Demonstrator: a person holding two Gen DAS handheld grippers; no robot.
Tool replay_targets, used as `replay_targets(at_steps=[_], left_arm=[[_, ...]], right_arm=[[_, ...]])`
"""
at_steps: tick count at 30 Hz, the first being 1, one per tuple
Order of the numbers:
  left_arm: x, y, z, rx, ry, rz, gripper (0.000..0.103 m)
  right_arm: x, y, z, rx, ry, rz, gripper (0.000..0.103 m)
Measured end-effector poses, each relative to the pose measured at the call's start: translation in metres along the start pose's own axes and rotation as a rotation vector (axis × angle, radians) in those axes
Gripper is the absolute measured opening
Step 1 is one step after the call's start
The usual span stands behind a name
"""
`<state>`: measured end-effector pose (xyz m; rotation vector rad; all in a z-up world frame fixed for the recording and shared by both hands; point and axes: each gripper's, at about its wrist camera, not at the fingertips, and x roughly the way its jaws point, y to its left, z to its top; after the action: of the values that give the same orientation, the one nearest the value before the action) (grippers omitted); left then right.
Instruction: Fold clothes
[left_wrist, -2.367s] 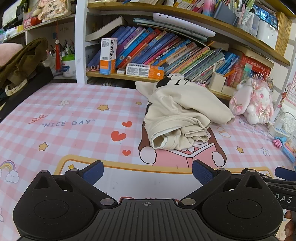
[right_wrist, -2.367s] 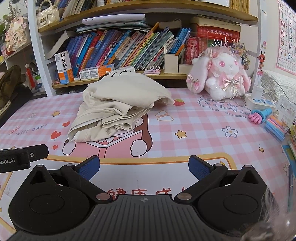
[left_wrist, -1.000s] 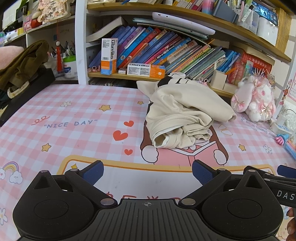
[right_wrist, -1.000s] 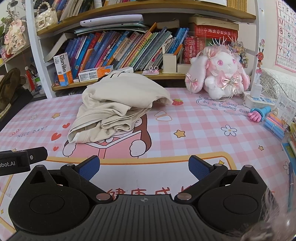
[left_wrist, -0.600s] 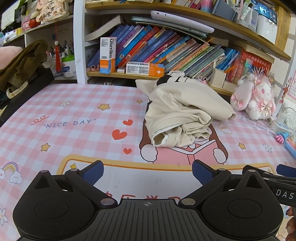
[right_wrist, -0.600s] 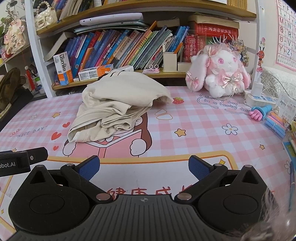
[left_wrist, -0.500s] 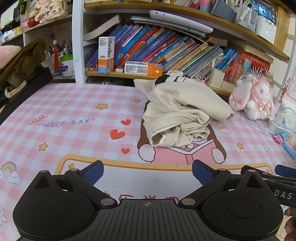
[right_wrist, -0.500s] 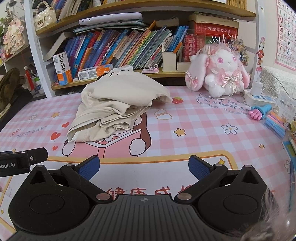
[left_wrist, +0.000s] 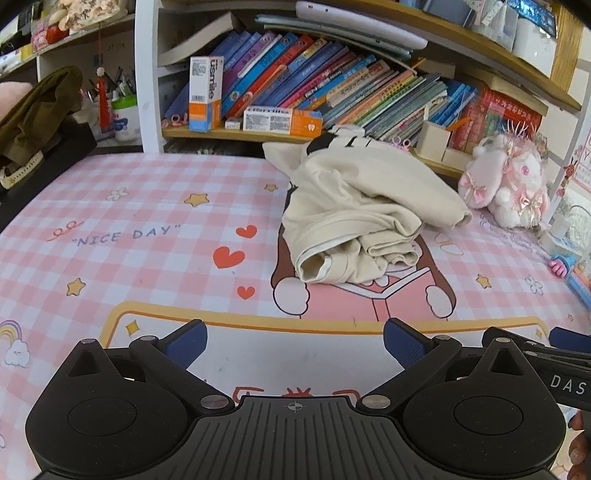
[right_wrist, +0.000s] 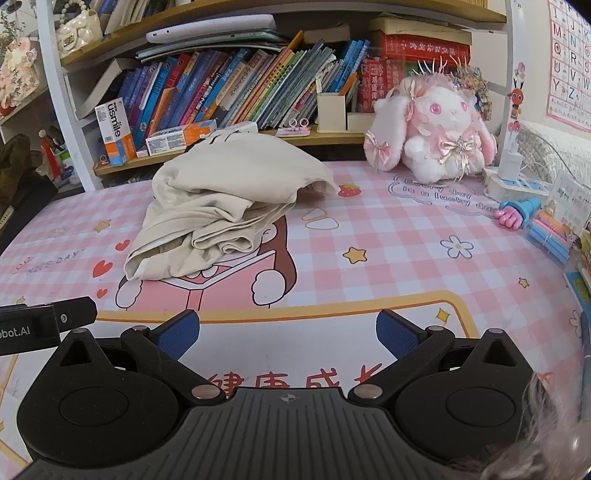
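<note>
A: Crowded bookshelf (left_wrist: 332, 85) behind, pink checked mat (left_wrist: 147, 229) over the desk. Where's the garment?

B: The cream garment (left_wrist: 354, 218) sits crumpled mid-mat, on the cartoon girl print, near the shelf edge. A plush rabbit (right_wrist: 436, 125) sits well right of it.

A: And the tongs?

B: Left tongs (left_wrist: 294, 340) and right tongs (right_wrist: 287, 331) both spread wide, empty, hovering over the mat's near edge, short of the cloth.

**Count on the desk**

One crumpled cream garment (left_wrist: 354, 206) ahead of both tongs. One pink plush rabbit (right_wrist: 432, 129) beyond the right tongs (right_wrist: 287, 334). Two toothpaste boxes (left_wrist: 205, 94) beyond the left tongs (left_wrist: 294, 341).
</note>
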<state>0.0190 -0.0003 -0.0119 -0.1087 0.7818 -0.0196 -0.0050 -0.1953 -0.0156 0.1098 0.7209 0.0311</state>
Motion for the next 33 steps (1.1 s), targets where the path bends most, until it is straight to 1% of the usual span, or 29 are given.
replay_targets(at_steps=[7, 10, 16, 23, 30, 33], left_arm=[[0.019, 0.005, 0.0, 0.03, 0.058, -0.013, 0.103], [0.026, 0.008, -0.001, 0.044, 0.064, -0.025, 0.103], [0.034, 0.012, -0.001, 0.079, 0.04, -0.054, 0.103], [0.044, 0.01, 0.003, 0.152, 0.01, -0.082, 0.103], [0.058, 0.014, 0.016, 0.221, -0.044, -0.086, 0.103], [0.068, 0.018, 0.027, 0.246, -0.076, -0.087, 0.103]], right_arm=[[0.013, 0.002, -0.004, 0.021, 0.045, -0.018, 0.103], [0.017, 0.004, -0.006, 0.028, 0.062, -0.032, 0.103], [0.025, 0.008, -0.012, 0.056, 0.097, -0.049, 0.103], [0.029, 0.014, -0.016, 0.097, 0.121, -0.068, 0.103], [0.03, 0.014, -0.016, 0.135, 0.121, -0.115, 0.103], [0.03, 0.011, -0.012, 0.146, 0.119, -0.144, 0.103]])
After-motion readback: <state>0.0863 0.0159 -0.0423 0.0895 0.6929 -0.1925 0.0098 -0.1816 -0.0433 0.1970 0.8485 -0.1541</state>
